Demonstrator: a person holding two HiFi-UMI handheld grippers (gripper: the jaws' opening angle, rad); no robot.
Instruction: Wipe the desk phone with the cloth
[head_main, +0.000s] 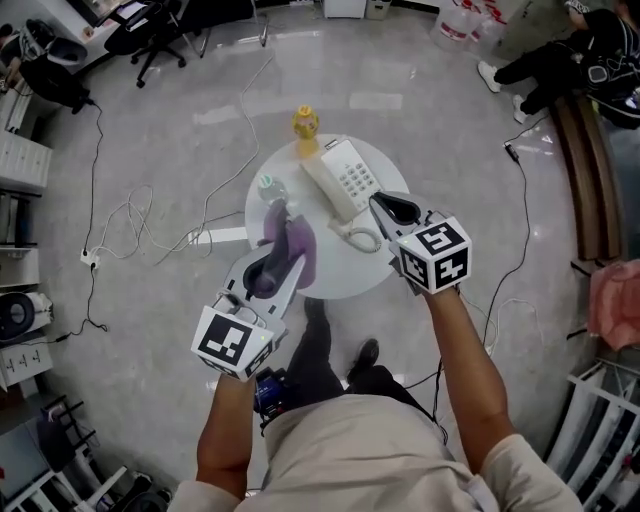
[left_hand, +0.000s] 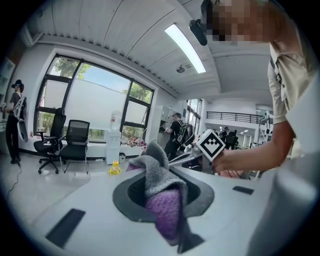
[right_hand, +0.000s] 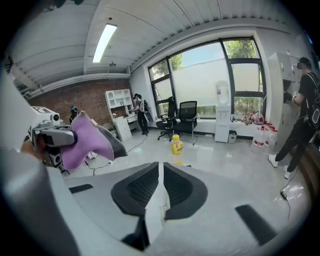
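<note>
Phone (head_main: 343, 178): long axis far-left to near-right | left fingers (left_hand: 125, 197) pinch cloth (left_hand: 167, 205) | right fingers (right_hand: 135, 187) barely parted

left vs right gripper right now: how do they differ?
The left gripper is clamped on the purple and grey fleece cloth; the right gripper is empty. The left's jaws are held apart by cloth; the right's leave only a slit. Both hang over the round white table, by the white desk phone.
</note>
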